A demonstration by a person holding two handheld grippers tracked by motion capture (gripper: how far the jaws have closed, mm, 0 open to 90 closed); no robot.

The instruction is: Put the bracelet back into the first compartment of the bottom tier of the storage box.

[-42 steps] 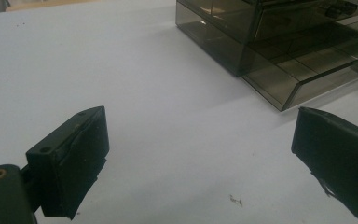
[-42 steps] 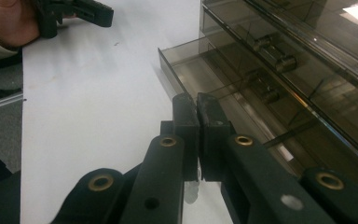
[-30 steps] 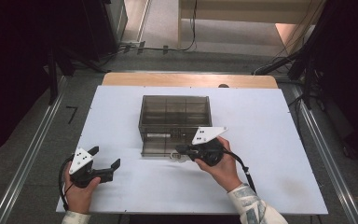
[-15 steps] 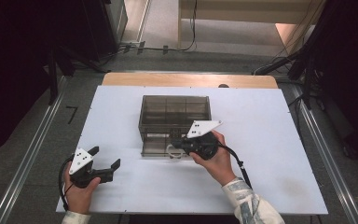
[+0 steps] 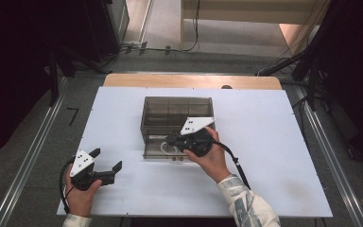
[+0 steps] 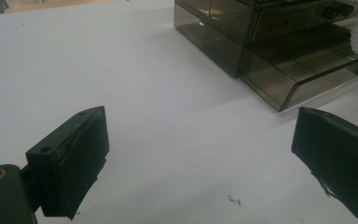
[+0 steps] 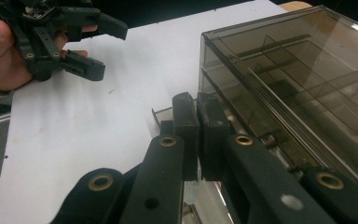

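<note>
Putting a white cord into the pulled-out bottom drawer [image 5: 163, 150] of the smoky plastic drawer box [image 5: 177, 113].

Right gripper [image 5: 172, 140] reaches over the drawer with its jaws pressed together, apparently pinching the white cord [image 5: 166, 147], though the grip itself is hard to make out; the cord's coils lie inside the drawer. Drawer box stands at the middle of the bench [image 5: 274, 156], its long axis running parallel to the near edge, its drawers opening toward that edge. Left gripper [image 5: 108, 167] hovers near the near left corner, jaws spread and empty. Judging from this, the cord is being laid in; next the right gripper should let go, then push the drawer straight back toward the far edge.
</note>
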